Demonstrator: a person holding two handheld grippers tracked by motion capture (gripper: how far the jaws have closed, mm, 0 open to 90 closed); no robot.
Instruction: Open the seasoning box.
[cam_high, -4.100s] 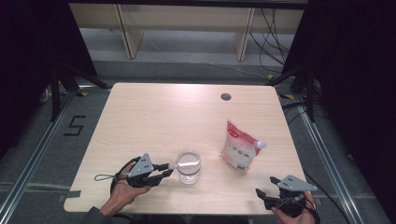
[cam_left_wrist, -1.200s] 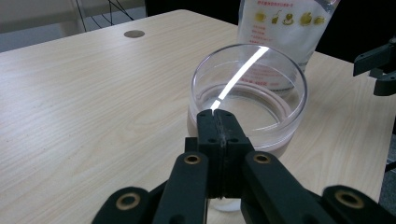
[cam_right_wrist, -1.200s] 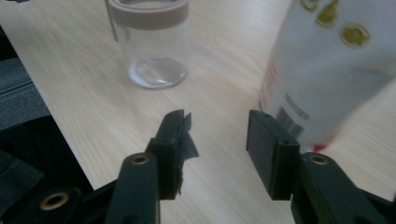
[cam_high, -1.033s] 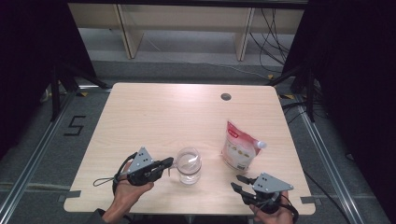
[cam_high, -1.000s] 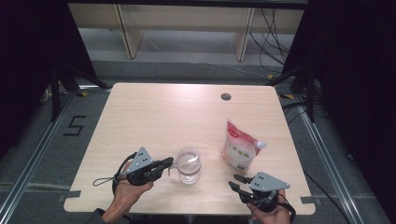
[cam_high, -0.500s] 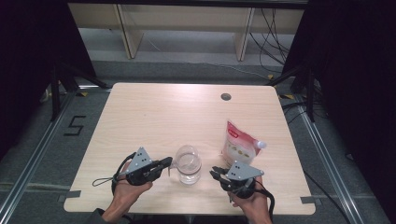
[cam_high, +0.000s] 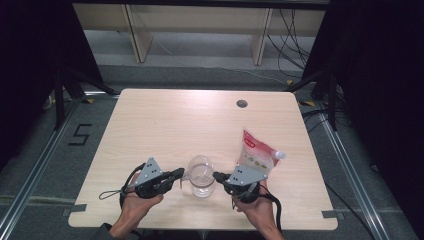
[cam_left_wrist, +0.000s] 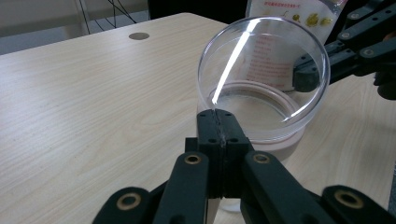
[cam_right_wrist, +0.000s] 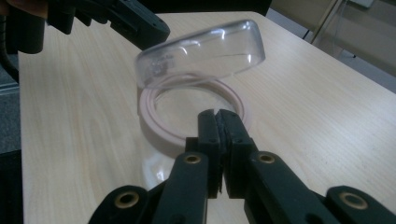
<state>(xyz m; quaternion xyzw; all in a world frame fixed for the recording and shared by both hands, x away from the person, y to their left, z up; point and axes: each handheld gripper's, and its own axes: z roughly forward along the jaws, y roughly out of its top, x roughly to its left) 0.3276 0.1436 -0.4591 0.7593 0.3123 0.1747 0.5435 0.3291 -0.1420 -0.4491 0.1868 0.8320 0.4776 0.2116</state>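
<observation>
Your clear round glass jar (cam_high: 201, 176) stands on the pale wooden desk (cam_high: 165, 120), near its front edge, and I take this jar as the landmark. It has a pale pink ring at the mouth (cam_right_wrist: 187, 114) and a transparent hinged lid (cam_right_wrist: 201, 52), which is lifted and tilted above the mouth.

Your left tongs (cam_high: 181, 173) come to the jar from its left side. In the left gripper view the two black jaws are pressed together with the thin clear rim of the lid between them (cam_left_wrist: 218, 119), so they are clamped on the lid (the lid stands almost upright in front of that camera). The hand under these tongs rests just left of the jar.

Your right tongs (cam_high: 218, 176) come from the right side of the jar, and the tips are just at its wall. Their jaws have just been closing, and in the right gripper view they now stand together (cam_right_wrist: 218, 122), right at the near part of the pink ring. Whether the ring is pinched between them or they only touch it, I cannot tell.

To the right of the jar and a little behind it, a white standing pouch with red print and a small white cap (cam_high: 256, 154) stands on the desk, just behind your right gripper.
</observation>
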